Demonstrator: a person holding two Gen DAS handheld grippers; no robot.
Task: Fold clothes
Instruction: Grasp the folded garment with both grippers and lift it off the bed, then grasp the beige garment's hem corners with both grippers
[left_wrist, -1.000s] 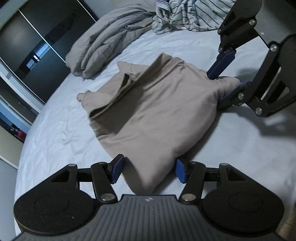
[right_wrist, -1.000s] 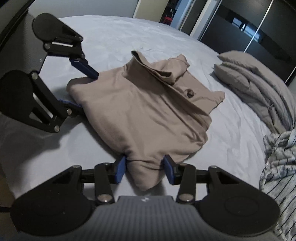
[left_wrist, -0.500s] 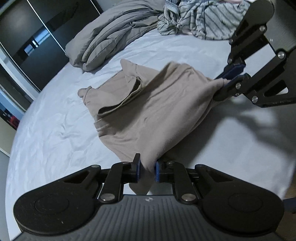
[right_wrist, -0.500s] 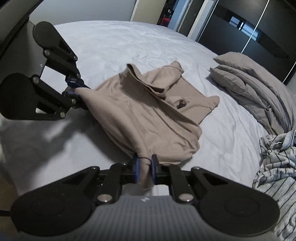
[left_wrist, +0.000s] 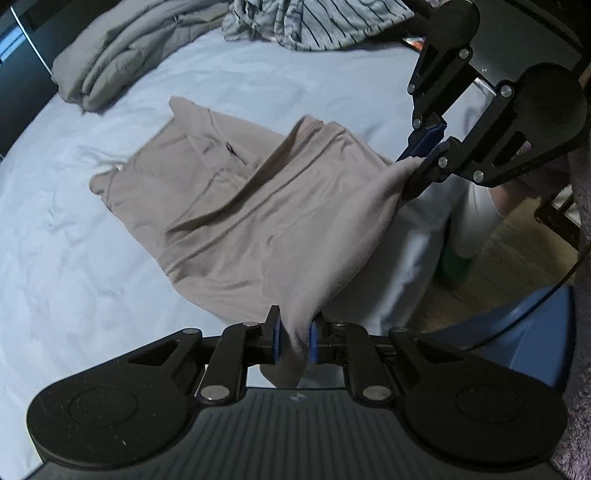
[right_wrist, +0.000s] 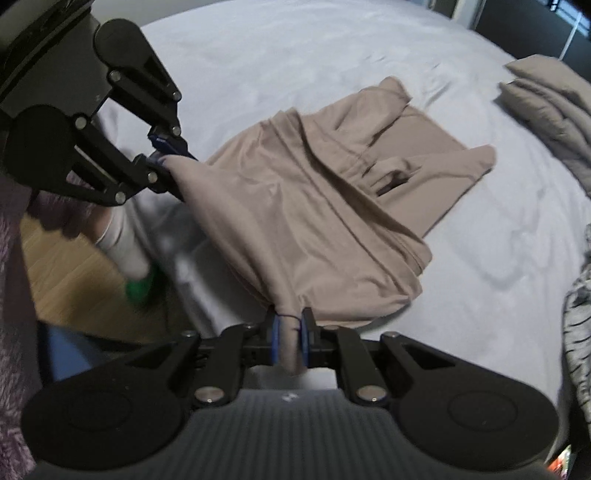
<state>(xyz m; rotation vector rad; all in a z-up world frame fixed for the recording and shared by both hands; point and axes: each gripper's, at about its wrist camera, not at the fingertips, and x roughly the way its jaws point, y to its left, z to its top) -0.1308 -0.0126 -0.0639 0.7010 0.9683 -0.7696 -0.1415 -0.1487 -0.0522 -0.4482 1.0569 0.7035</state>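
Left wrist view: my left gripper (left_wrist: 293, 338) and right gripper (right_wrist: 289, 338) each pinch a near corner of the tan garment (left_wrist: 236, 206), its far half on the bed (left_wrist: 66, 236); uneven pulling could undo the fold already there.

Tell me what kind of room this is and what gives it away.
Most likely a bedroom. The tan garment is being worked on a bed with a pale sheet, a folded grey duvet lies at its far side, and a striped garment is heaped nearby.
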